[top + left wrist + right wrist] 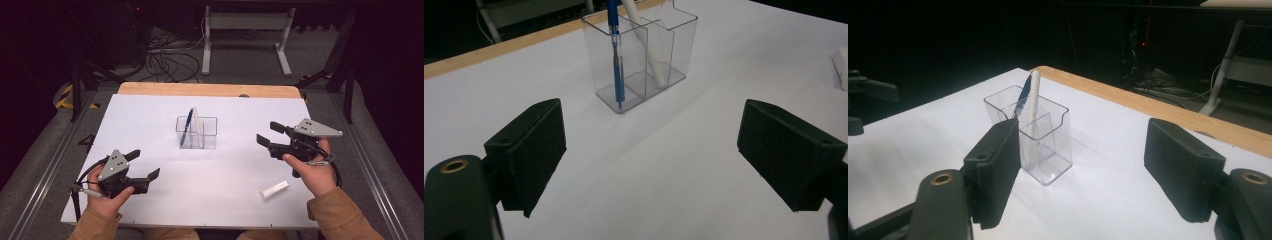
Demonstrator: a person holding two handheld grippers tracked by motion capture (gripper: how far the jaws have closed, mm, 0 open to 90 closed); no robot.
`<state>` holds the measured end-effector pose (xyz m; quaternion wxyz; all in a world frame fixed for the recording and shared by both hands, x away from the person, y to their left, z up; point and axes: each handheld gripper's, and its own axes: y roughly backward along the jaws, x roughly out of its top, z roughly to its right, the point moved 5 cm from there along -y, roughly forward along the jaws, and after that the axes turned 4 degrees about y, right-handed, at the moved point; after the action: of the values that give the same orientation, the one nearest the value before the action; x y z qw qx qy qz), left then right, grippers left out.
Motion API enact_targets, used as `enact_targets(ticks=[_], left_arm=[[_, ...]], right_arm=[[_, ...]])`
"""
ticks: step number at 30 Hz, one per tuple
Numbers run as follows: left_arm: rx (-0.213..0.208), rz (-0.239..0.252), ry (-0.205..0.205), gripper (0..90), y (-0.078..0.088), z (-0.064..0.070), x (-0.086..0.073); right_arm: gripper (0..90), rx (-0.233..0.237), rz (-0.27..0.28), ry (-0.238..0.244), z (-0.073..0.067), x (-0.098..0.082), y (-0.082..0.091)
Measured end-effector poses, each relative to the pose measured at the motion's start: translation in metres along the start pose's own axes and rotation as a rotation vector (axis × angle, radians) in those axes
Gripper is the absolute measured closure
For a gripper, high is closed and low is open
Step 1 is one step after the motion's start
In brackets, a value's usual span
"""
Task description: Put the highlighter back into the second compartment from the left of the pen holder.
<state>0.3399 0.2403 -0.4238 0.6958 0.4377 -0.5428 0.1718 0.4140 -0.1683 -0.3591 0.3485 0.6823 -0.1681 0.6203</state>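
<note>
1. Two pairs of jaws stand apart with nothing between them: the right gripper (pixel 267 133) hangs above the counter to the right of the clear holder, and the left gripper (pixel 144 164) hovers low at the near left with its black pads wide.

2. Seen along the right gripper's own jaws, the clear two-compartment holder (pixel 1040 145) sits just ahead and slightly left, well short of the pads.

3. Inside the holder stand a blue pen (pixel 616 55) in one compartment and a white pen (pixel 645 37) in the other, both leaning against the wall.

4. One more white piece, a short marker-like stick (pixel 274 190), lies flat on the white counter (pixel 210 190) near the front edge, just below the right hand (pixel 311 172) and well apart from the holder.

5. Judged from this layout, the work is loading writing tools into the holder, and the step in hand is the pause between placements, with the loose white stick yet to go in.

6. The next move, as I read it, calls for the right gripper to drop to that stick, close across its narrow width, tip it upright, and lower it into a compartment without knocking the light holder.
</note>
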Motion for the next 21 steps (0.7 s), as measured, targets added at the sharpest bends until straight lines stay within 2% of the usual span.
enact_targets(ticks=[7,14,17,21], left_arm=[[0.0,-0.001,-0.002,13.0,0.0,0.0,0.0],[0.001,0.0,0.003,13.0,0.0,-0.001,-0.001],[0.0,-0.002,0.007,13.0,0.0,-0.001,-0.001],[0.004,-0.001,0.002,13.0,0.001,-0.001,-0.001]], right_arm=[[31.1,0.015,-0.017,0.014,0.0,-0.003,0.006],[31.1,0.05,-0.025,0.034,-0.001,-0.003,0.01],[31.9,0.083,-0.068,0.057,-0.002,-0.006,0.011],[33.9,0.124,-0.15,0.144,-0.005,-0.011,0.013]])
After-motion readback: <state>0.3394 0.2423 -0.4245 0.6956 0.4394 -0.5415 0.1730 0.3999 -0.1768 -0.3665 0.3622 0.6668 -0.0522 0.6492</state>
